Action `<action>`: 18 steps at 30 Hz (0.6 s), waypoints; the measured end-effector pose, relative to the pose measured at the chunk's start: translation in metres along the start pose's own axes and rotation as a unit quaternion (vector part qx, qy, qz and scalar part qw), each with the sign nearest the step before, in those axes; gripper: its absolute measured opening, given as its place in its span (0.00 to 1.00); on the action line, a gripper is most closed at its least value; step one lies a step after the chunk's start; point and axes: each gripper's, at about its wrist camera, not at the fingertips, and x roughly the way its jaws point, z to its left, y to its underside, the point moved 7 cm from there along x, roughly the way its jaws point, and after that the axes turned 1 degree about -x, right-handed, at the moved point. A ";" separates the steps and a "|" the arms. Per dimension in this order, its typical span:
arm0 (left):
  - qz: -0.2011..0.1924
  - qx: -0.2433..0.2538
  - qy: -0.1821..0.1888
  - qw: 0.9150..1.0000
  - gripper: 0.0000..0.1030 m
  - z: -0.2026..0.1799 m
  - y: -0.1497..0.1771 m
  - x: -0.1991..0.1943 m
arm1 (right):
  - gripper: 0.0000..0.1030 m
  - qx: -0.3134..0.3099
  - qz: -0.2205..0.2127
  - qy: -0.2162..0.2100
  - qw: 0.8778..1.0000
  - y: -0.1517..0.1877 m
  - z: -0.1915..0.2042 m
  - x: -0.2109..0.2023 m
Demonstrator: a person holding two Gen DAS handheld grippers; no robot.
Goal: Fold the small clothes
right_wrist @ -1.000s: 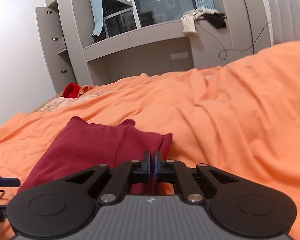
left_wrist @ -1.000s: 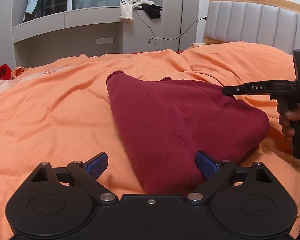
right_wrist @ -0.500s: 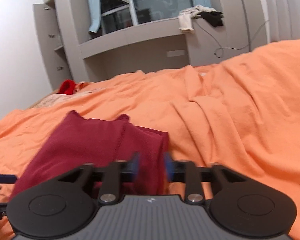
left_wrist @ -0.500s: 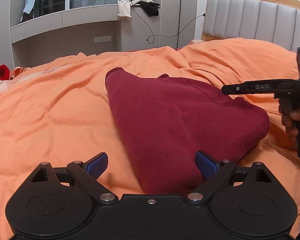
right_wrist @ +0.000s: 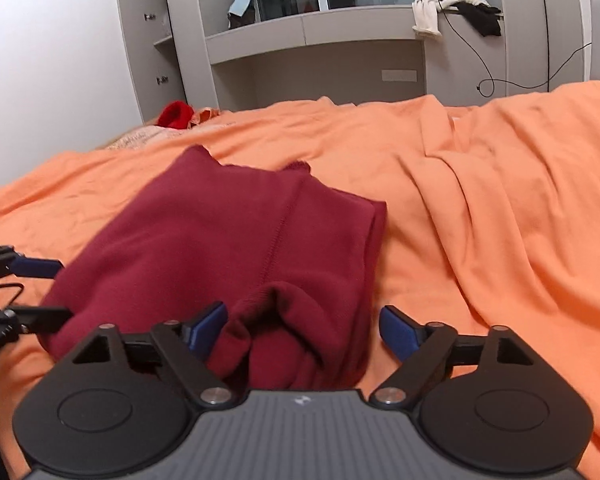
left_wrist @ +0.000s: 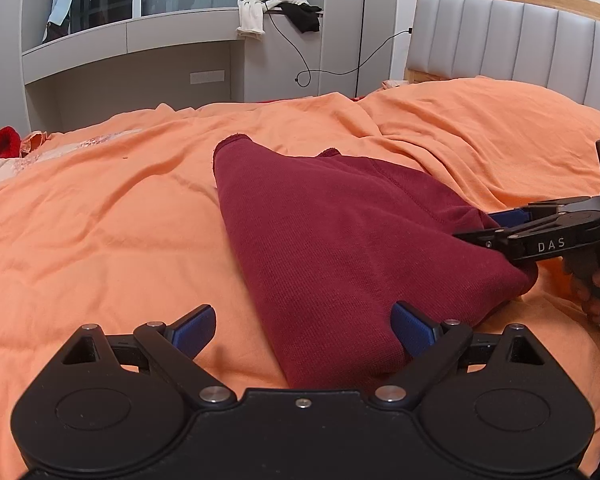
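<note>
Red garment point(left_wrist: 340, 248) looked soft, floppy; grab corners. Left tongs point(left_wrist: 304, 326) stood open; right tongs point(right_wrist: 302, 326) were opening, bunched cloth between.

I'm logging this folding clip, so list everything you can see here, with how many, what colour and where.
garment: one, dark red, folded, lying on the bed between the two grippers
bed cover: one, orange, wrinkled, spread over the whole bed
headboard: one, grey padded with a wooden rim, far right
red cloth: one, bright red, far edge of the bed
clothes on the ledge: a white piece and a black piece, draped below the window
cable: one, black, hanging down the wall unit
wall unit: one, grey, behind the bed
left gripper: one, black with blue pads, open, near edge of the garment between its pads
right gripper: one, black with blue pads, jaws opening, a bunched fold between them
hand: one, on the right gripper's handle
</note>
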 end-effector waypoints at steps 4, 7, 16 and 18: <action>-0.001 -0.001 -0.001 1.000 0.93 0.001 0.000 0.000 | 0.90 -0.002 0.000 0.008 1.000 0.002 0.001 0.000; -0.006 -0.007 0.002 1.000 0.93 0.003 -0.002 -0.003 | 0.92 -0.004 0.001 0.013 1.000 0.002 0.000 0.001; -0.077 -0.041 0.073 0.994 0.98 -0.004 -0.016 -0.024 | 0.99 0.008 0.002 0.020 1.000 0.005 -0.002 0.007; -0.066 -0.014 0.071 0.995 0.99 -0.016 -0.014 -0.019 | 0.99 0.011 0.002 0.018 1.000 0.006 -0.004 0.007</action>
